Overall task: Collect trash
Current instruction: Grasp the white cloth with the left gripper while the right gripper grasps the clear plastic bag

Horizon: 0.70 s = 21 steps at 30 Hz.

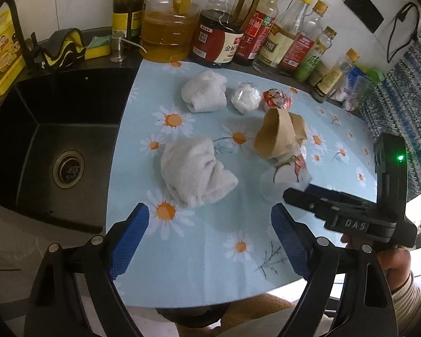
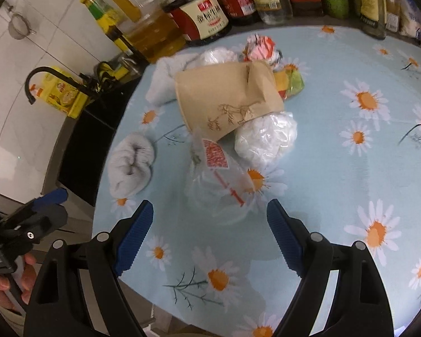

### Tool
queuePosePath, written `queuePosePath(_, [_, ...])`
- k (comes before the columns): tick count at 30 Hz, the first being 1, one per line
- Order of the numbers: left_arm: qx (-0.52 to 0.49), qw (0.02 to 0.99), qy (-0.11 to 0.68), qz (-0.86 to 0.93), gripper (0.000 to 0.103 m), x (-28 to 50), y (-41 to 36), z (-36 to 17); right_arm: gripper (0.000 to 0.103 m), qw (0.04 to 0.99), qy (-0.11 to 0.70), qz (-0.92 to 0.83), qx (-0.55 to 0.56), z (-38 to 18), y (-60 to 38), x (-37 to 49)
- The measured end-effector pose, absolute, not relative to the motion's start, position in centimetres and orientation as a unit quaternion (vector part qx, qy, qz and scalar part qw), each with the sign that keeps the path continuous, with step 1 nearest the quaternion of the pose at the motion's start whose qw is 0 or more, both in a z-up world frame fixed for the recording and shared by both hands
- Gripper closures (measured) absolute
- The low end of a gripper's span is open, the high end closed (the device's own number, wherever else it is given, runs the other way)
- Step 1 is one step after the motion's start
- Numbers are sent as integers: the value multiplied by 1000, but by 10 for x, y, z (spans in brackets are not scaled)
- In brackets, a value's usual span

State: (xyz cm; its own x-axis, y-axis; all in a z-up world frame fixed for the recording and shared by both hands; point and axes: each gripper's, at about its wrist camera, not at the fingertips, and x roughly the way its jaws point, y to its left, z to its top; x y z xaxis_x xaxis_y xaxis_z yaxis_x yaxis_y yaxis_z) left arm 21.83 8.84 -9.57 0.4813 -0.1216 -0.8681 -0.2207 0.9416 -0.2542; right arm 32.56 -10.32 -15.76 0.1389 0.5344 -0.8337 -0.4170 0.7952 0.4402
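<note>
A crushed brown paper cup lies on its side on the daisy-print mat. A clear plastic bag with red print lies just in front of it. A white crumpled plastic ball sits beside the cup; another one and a red wrapper lie behind. Two white rolled cloths lie on the mat. My left gripper is open and empty, short of the near cloth. My right gripper is open and empty, just short of the clear bag.
A black sink with a faucet lies left of the mat. Several oil and sauce bottles line the back wall. A yellow box and sponges stand by the sink. Patterned fabric lies at right.
</note>
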Motion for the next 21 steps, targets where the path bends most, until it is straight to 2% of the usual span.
queuePosePath(5, [-166,838,519,38,17,237,91,-101,22,753,576,315,40,-165,-97,335])
queuePosePath(7, [-167,833,525,39,17,244,92,-106,30,751,577,319,41,-166,-96,339])
queuePosePath(10, [-166,825,538,42,17,255,94,-116,35,752,575,321,28,-168,-94,340])
queuePosePath(12, [-168,821,544,41,17,260,95,-122,48,748,580,323,17,-170,-92,340])
queuePosePath(21, [-176,804,565,57,17,275,106,-143,50,751,566,338,28,-165,-105,337])
